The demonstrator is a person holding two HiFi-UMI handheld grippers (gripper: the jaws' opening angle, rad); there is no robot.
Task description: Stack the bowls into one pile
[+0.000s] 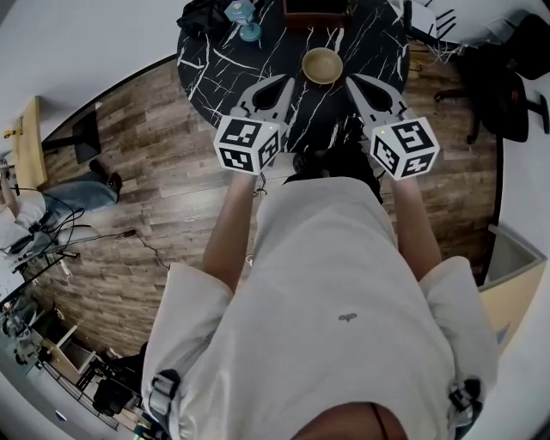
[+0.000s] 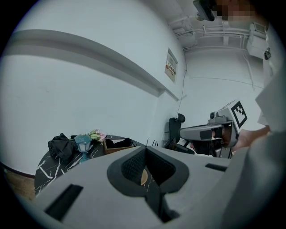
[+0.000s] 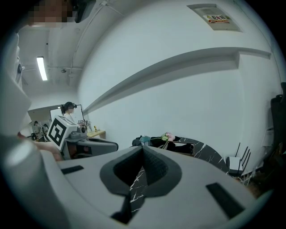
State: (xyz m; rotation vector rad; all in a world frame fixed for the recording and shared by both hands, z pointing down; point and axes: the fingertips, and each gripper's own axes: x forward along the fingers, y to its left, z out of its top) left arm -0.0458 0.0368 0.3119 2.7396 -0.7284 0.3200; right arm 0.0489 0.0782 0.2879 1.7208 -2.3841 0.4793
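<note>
A person in a white T-shirt (image 1: 344,292) stands at the near edge of a round black marble-patterned table (image 1: 378,39), holding 2 tongs out side by side over its rim. The left gripper (image 1: 286,82) has its jaws pressed together with nothing between them; in the left gripper view only a sliver of the tan bowl (image 2: 142,178) shows through the gap below the closed tips. The right gripper (image 1: 351,79) is likewise closed and empty, its tips meeting over bare tabletop in the right gripper view. The bowl (image 1: 322,65) sits on the table just beyond and between the 2 sets of tips, touching neither; whether other bowls are nested inside it cannot be told. At the table's far side stand a teal lantern (image 1: 245,19), a heap of black cloth (image 1: 202,15) to its left and a wooden box (image 1: 316,13) to its right. Wood-plank flooring (image 1: 155,172) surrounds the table.
</note>
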